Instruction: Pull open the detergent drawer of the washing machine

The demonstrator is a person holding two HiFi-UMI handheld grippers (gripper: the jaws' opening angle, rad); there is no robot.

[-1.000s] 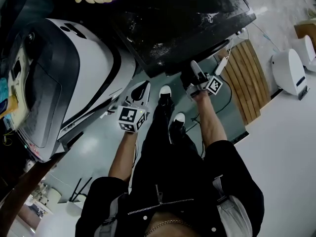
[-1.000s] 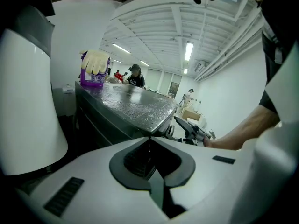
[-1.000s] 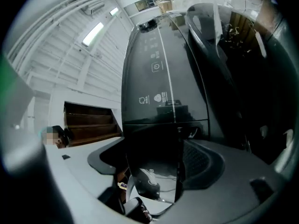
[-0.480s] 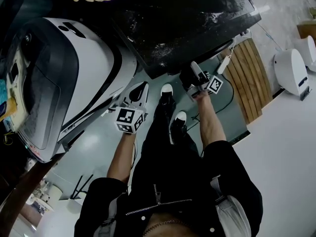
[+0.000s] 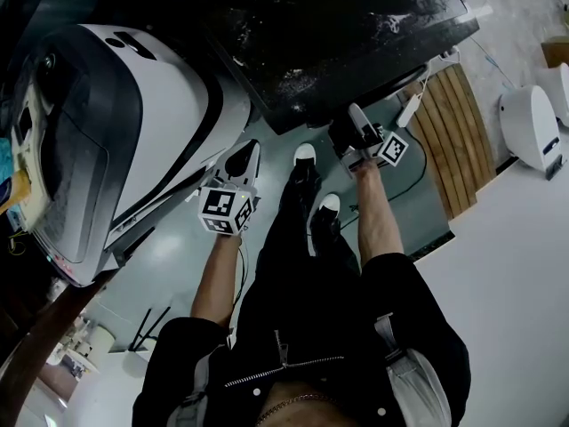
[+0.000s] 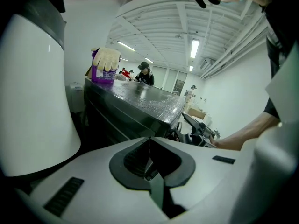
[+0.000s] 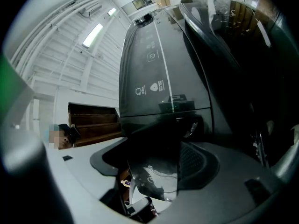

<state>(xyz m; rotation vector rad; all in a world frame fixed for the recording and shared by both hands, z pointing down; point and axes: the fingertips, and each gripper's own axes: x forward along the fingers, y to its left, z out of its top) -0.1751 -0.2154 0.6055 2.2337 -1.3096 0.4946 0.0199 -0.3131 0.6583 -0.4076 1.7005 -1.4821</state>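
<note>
The black washing machine (image 5: 338, 34) fills the top middle of the head view, and its dark front with printed symbols (image 7: 159, 64) rises ahead in the right gripper view. My right gripper (image 5: 349, 130) is at the upper front edge of this machine. Its jaws (image 7: 161, 146) are closing, and a dark glossy panel with print, seemingly the detergent drawer front (image 7: 156, 176), lies between them; I see no firm pinch. My left gripper (image 5: 247, 160) hangs beside the white washing machine (image 5: 169, 105), shut (image 6: 149, 141) with nothing in it.
A purple bottle capped by a pale glove (image 6: 105, 66) stands on the black machine's top. A wooden slat platform (image 5: 453, 140) and a white rounded appliance (image 5: 524, 127) are on the right, with a cable (image 5: 413, 163) on the floor. My shoes (image 5: 307, 163) stand between the grippers.
My left gripper has drifted a little toward the white machine. The right gripper stays at the black machine's front edge.
</note>
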